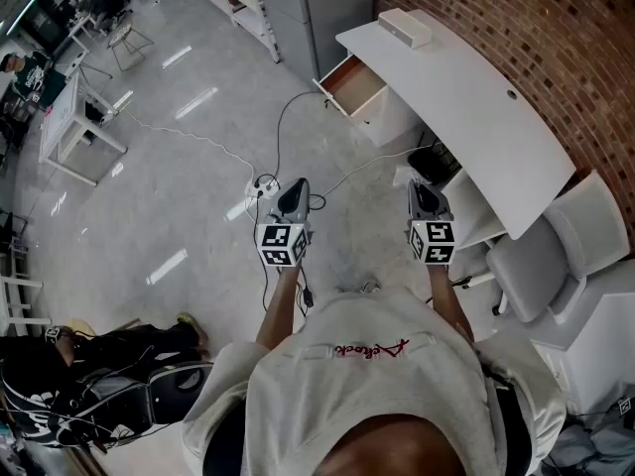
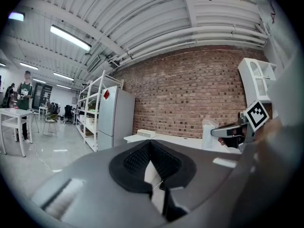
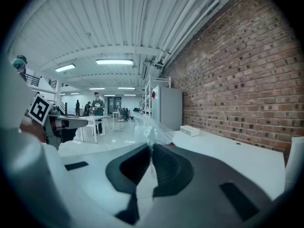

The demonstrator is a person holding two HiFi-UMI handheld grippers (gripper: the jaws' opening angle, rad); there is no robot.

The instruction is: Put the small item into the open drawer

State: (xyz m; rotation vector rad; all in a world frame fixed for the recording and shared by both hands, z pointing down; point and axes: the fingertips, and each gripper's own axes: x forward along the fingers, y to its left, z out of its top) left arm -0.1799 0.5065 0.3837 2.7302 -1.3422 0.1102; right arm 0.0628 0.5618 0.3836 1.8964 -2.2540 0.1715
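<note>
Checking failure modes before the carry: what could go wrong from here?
The right gripper holds the clear plastic bag only by a pinch of thin film; it may slip out. A cable and power strip lie on the floor between the person and the open drawer; tripping seems possible.

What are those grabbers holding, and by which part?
The right gripper pinches a clear plastic bag by one bunched end; the left gripper is shut on nothing.

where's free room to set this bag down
Desk top is bare from the box at its far end down to the chair. Drawer looks empty. Crowded: cables on the floor.
</note>
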